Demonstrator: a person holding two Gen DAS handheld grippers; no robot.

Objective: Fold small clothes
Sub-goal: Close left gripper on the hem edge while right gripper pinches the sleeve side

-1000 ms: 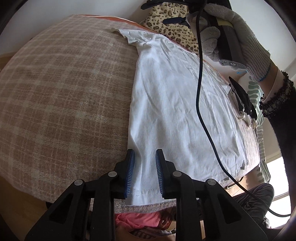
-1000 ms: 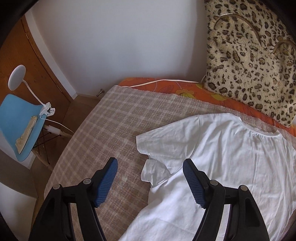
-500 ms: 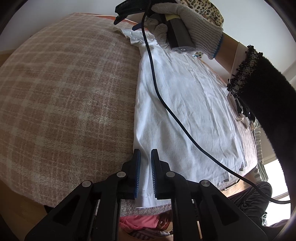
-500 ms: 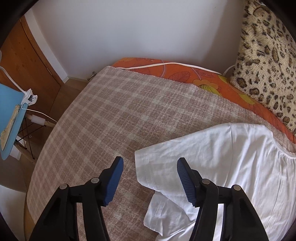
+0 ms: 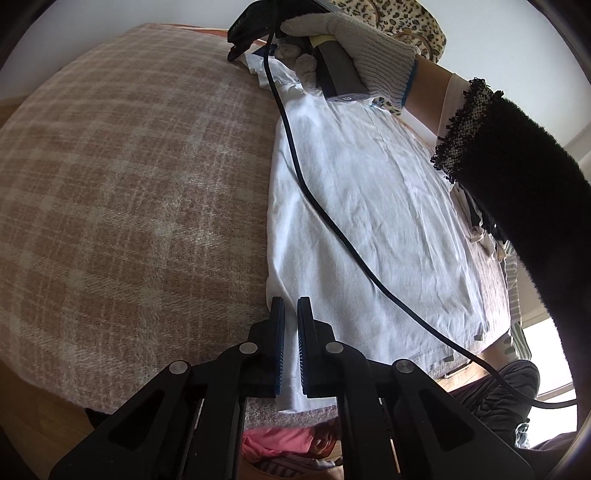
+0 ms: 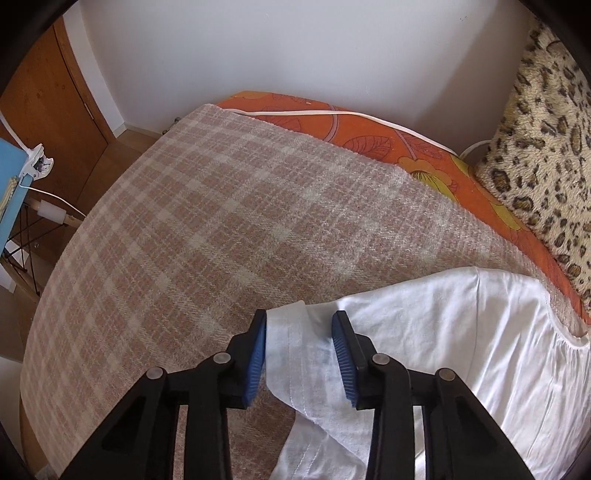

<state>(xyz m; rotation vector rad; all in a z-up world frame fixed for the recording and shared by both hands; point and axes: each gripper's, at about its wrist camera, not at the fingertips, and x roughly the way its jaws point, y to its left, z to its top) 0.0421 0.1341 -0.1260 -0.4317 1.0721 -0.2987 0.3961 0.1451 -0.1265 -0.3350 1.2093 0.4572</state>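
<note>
A white T-shirt (image 5: 369, 206) lies flat on the plaid blanket (image 5: 129, 184) of a bed. My left gripper (image 5: 291, 314) is nearly shut on the shirt's bottom-left hem corner, with the cloth between the blue pads. My right gripper (image 6: 300, 325) is partly open around the shirt's sleeve (image 6: 299, 354), its pads (image 6: 258, 339) on either side of the sleeve cuff. In the left wrist view the right gripper (image 5: 255, 29), held by a gloved hand, sits at the far sleeve.
A leopard-print pillow (image 6: 543, 147) lies at the head of the bed on an orange sheet (image 6: 369, 136). A black cable (image 5: 332, 229) trails across the shirt. A blue chair (image 6: 11, 192) and a wooden door (image 6: 48, 96) stand left of the bed.
My left gripper has closed on the hem corner. My right gripper has moved forward and down to the sleeve and narrowed around it.
</note>
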